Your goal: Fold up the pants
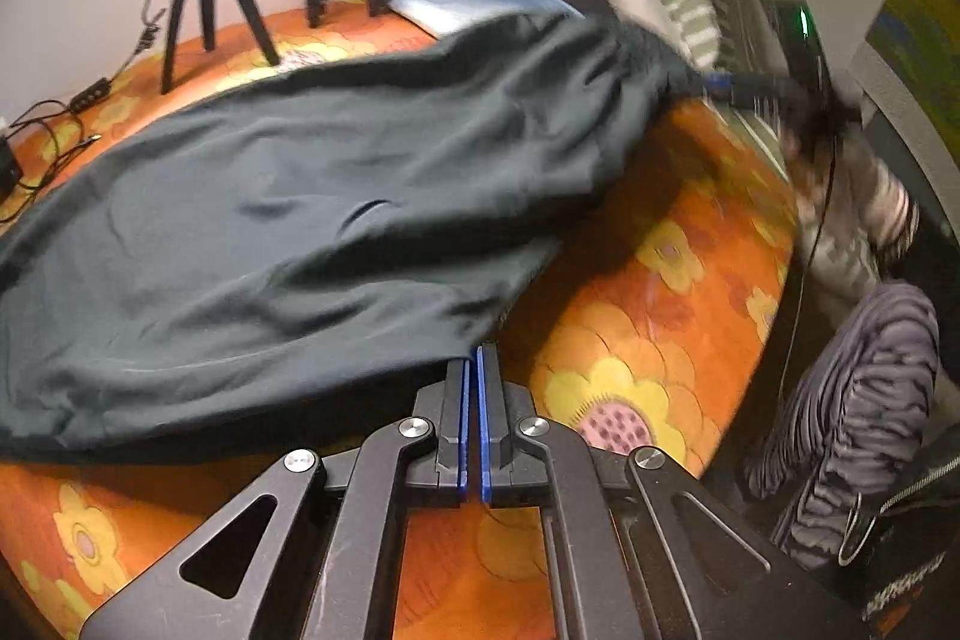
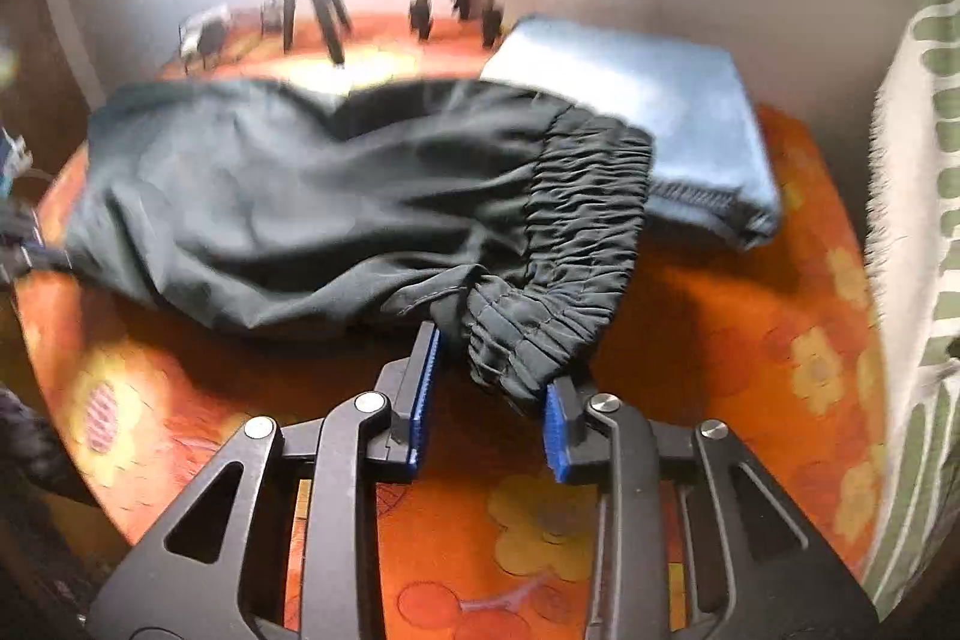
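Dark pants (image 1: pixel 312 220) spread across the orange bed (image 1: pixel 648 280). Left claw (image 1: pixel 474 370) clamped on the hem; right claw (image 2: pixel 492 370) parted, waistband (image 2: pixel 576 220) loosely between. Risk: waistband slips out, fold skews.

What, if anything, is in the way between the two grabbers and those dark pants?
Nothing visible. The left gripper is already clamped on a pants edge, and the elastic waistband lies between the right gripper's jaws.

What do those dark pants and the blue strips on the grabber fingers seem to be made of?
The dark pants look like thin, matte woven fabric, probably synthetic: they drape in soft wrinkles and the waistband is tightly gathered elastic. The blue pads on the right hand-held gripper look like ribbed rubber or soft plastic; which one is unclear.
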Available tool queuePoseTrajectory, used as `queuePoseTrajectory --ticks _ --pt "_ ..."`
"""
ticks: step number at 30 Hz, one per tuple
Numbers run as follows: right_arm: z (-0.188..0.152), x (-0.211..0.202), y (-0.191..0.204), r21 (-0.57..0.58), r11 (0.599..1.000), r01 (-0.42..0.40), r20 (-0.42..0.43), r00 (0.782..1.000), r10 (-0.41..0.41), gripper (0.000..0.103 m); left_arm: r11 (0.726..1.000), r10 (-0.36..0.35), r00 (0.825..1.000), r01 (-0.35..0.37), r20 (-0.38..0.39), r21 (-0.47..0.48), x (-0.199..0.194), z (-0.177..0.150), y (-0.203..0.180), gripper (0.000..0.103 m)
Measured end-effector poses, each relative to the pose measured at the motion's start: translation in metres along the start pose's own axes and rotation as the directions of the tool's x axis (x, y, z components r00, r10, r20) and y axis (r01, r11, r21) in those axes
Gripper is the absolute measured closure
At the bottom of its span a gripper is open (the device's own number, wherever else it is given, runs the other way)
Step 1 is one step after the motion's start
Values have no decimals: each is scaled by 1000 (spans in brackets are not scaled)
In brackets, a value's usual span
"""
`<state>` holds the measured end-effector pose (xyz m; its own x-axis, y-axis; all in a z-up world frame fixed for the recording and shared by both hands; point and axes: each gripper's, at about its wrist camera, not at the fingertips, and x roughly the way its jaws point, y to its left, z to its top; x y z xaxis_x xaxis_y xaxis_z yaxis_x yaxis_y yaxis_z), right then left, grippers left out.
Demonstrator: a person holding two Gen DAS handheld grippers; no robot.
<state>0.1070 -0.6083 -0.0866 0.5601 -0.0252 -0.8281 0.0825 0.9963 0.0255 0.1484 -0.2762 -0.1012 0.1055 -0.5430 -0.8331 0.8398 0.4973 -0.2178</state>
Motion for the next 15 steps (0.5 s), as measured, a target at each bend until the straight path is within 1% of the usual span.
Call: queuePoseTrajectory --ticks 2,3,4,6,7,8,10,11,12,14,15 --pt "7 -7 -13 63 998 -17 7 1000 17 73 1000 -14 999 14 -32 10 8 -7 -4 102" --pt "7 -3 -18 86 996 -16 -13 1000 18 73 1000 -14 999 15 -44 18 11 -11 -6 103" --pt "5 4 -19 90 996 0 -46 999 4 73 1000 -9 999 10 -51 24 14 -14 -7 103" --pt "-3 23 -15 65 997 29 -123 992 -21 70 1000 -24 998 25 -64 15 17 -20 -7 103" --pt "-9 33 -10 50 999 21 -168 986 -13 65 1000 -17 998 18 -67 8 16 -23 -5 103" --pt "-12 37 -6 36 999 21 -192 981 -13 62 1000 -14 998 15 -67 5 15 -25 -5 103" --pt "-17 37 -2 -9 997 74 -196 978 -74 50 1000 0 998 0 -58 -1 8 -26 -1 103" --pt "-18 35 -4 -8 995 98 -198 975 -98 48 1000 4 999 -4 -48 -7 2 -26 2 103" --pt "-17 32 -8 4 994 107 -192 976 -104 46 1000 -1 999 1 -34 -13 -5 -25 5 103" --pt "-12 16 -15 35 991 127 -156 981 -120 46 1000 23 1000 -23 -20 -16 -14 -24 9 103" --pt "-9 9 -17 43 989 141 -133 982 -134 46 999 34 999 -34 1 -15 -20 -23 11 103"
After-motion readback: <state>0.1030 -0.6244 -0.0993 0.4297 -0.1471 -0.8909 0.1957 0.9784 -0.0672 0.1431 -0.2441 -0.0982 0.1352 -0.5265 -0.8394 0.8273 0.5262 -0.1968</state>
